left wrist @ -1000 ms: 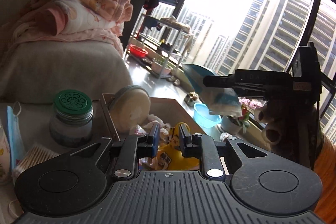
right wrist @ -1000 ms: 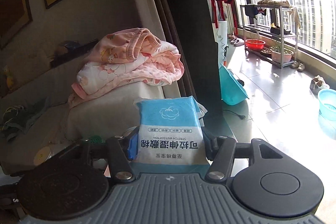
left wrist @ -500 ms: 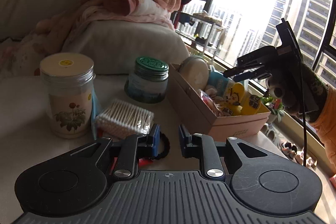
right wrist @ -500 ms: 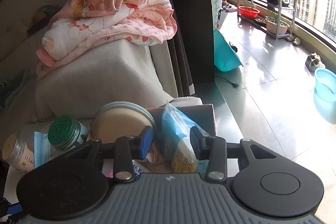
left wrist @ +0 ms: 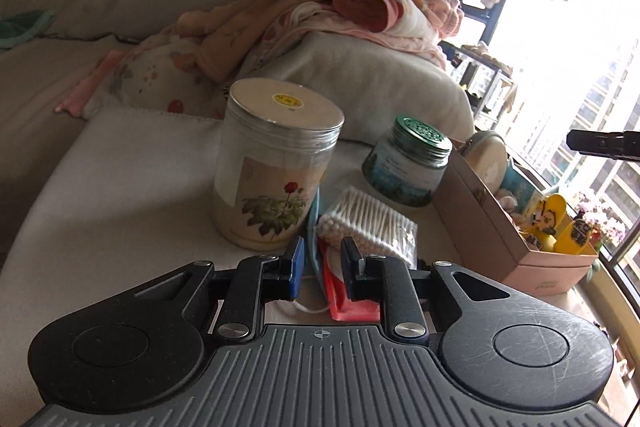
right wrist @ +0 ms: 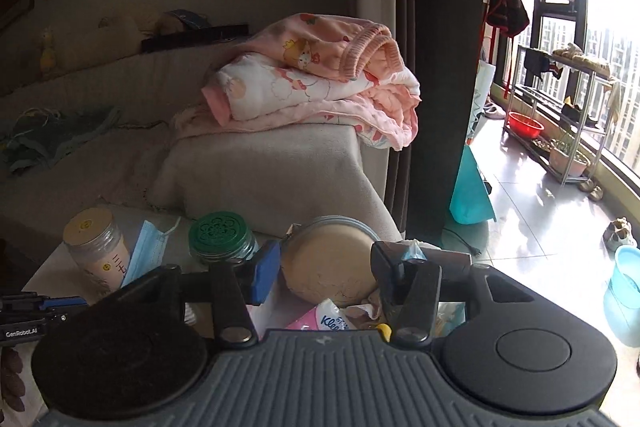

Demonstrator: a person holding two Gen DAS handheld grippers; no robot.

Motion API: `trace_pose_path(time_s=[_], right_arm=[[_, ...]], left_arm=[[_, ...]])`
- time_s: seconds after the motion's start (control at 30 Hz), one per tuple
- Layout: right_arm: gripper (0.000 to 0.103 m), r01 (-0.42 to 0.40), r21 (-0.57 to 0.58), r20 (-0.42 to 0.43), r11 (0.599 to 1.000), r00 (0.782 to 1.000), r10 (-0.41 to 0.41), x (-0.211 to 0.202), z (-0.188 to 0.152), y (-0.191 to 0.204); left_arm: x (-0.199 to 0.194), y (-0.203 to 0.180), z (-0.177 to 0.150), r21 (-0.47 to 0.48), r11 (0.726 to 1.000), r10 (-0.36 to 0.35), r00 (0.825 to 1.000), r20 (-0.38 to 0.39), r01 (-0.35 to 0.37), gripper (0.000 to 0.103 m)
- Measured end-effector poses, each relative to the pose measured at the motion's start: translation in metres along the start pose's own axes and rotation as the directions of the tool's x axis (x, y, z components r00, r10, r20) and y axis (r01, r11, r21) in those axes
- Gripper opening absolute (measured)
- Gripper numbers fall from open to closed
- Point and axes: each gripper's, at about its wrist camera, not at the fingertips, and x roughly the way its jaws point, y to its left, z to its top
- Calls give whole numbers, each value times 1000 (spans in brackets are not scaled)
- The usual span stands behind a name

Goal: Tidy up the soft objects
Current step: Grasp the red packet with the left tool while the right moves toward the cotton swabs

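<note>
Your left tongs (left wrist: 320,259) sit at the bottom centre of the left view, jaws narrowly apart and gripping nothing, poised over a blue face mask (left wrist: 314,227) and a red packet (left wrist: 352,301) on the desk (left wrist: 120,195). Just behind lies the cotton swab pack (left wrist: 370,221), then the flower-label jar (left wrist: 276,167) and the green-lidded jar (left wrist: 408,163). At right stands the pink box (left wrist: 480,223). Your right tongs (right wrist: 326,277) are opening, empty, above that box's round beige pouch (right wrist: 330,261) and tissue pack (right wrist: 324,319)

Red basin (right wrist: 525,124) under metal rack (right wrist: 560,115); blue tub (right wrist: 626,291) nearby.
</note>
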Motion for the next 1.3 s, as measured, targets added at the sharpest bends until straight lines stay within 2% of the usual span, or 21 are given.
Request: trace_pose_path(time_s=[0.13, 0.23, 0.37, 0.47, 0.53, 0.6, 0.63, 0.67, 0.7, 0.73, 0.8, 0.97, 1.03, 1.07, 1.2, 1.3], right_arm=[[51, -135, -156, -30, 979, 991, 132, -7, -24, 58], [51, -227, -239, -107, 944, 973, 207, 8, -43, 103], [51, -238, -283, -190, 929, 963, 189, 35, -63, 141], [50, -200, -335, -193, 921, 971, 141, 46, -85, 161], [38, -199, -350, -202, 915, 970, 133, 53, -95, 165], [17, -207, -307, -245, 929, 960, 133, 62, -101, 159], [16, -212, -269, -275, 940, 952, 136, 65, -103, 153], [13, -213, -247, -265, 945, 953, 146, 62, -104, 147], [8, -231, -221, -294, 947, 942, 161, 60, -106, 141], [8, -247, -187, -310, 951, 933, 181, 57, -108, 134], [8, -247, -148, -314, 958, 930, 191, 43, -115, 120], [8, -221, -152, -279, 963, 945, 173, 10, -138, 105], [9, -217, -190, -233, 957, 957, 170, 4, -135, 107], [12, -198, -218, -201, 956, 967, 155, 5, -132, 112], [44, -166, -362, -108, 917, 985, 136, 22, -108, 145], [50, -160, -403, -116, 901, 986, 123, 52, -87, 161]], left_arm=[[3, 4, 0, -21, 1000, -15, 1000, 14, 15, 22], [4, 7, -3, -38, 999, -28, 999, 26, 29, 22], [5, 15, -10, -53, 999, -1, 999, 50, 4, 22], [4, 21, -16, -68, 997, -19, 998, 65, 24, 22], [5, 22, -17, -68, 996, -50, 997, 60, 55, 22], [6, 19, -18, -56, 995, -84, 995, 54, 87, 22], [6, 17, -19, -48, 994, -94, 994, 52, 96, 22], [6, 15, -20, -36, 994, -100, 994, 47, 102, 22], [7, 13, -21, -24, 994, -102, 994, 42, 103, 22], [8, 11, -22, -16, 995, -102, 994, 36, 102, 22], [10, 8, -24, -3, 995, -98, 995, 26, 98, 22], [14, 7, -23, -15, 998, -61, 998, 20, 62, 22], [14, 8, -22, -29, 999, -45, 999, 24, 46, 22], [12, 9, -21, -35, 999, -33, 999, 38, 34, 22], [8, 14, -21, -53, 998, -12, 998, 68, 15, 22], [7, 15, -24, -43, 999, -30, 997, 75, 33, 22]])
